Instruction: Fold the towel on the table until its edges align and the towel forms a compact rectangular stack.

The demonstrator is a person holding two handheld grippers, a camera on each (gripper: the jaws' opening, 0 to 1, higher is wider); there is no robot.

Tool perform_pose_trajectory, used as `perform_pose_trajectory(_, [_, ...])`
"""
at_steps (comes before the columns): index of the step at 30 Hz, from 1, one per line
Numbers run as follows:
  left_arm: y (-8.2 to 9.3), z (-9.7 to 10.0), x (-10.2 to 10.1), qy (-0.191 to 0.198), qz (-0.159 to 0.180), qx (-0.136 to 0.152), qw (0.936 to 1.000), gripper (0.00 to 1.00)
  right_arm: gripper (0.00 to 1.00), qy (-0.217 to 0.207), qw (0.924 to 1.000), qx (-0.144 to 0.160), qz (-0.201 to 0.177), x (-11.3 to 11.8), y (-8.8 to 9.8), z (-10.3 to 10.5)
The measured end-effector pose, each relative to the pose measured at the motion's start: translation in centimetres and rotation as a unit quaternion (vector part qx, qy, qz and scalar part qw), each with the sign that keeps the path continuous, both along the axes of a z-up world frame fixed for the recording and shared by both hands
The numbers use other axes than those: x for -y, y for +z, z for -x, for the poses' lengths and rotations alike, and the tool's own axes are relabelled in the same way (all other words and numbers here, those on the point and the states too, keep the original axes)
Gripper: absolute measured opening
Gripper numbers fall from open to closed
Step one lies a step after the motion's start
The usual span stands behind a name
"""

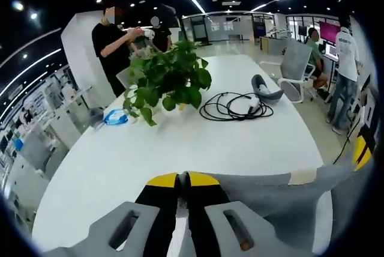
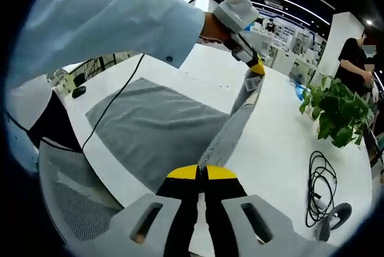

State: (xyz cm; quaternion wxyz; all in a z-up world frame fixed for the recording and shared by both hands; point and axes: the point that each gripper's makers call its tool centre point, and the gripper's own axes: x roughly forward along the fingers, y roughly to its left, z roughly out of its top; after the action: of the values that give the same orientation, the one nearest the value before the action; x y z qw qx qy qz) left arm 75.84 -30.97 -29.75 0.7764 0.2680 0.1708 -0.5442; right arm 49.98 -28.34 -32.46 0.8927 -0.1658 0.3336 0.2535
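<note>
The grey towel lies mostly flat on the white table, with one edge lifted and pulled taut between both grippers. My right gripper is shut on the near end of that edge. At the far end, the left gripper, held by a gloved hand, pinches the towel's corner. In the left gripper view, my left gripper has its yellow-tipped jaws together, and the towel spreads away to the right of them.
A potted plant, a coiled black cable, a grey headset and a blue item sit further along the table. Several people stand around. A mesh chair is by the table edge.
</note>
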Motion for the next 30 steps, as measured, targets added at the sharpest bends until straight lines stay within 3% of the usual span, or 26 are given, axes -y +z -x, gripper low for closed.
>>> perform_pose_trajectory(18, [0.9, 0.5, -9.1, 0.053, 0.002, 0.014, 0.9985, 0.04, 0.00, 0.081, 0.9966, 0.010, 0.009, -6.9, 1.1, -0.2])
perform_pose_trajectory(30, [2.5, 0.3, -13.6, 0.065, 0.004, 0.026, 0.9975, 0.04, 0.00, 0.118, 0.9927, 0.022, 0.009, -11.1, 2.5, -0.3])
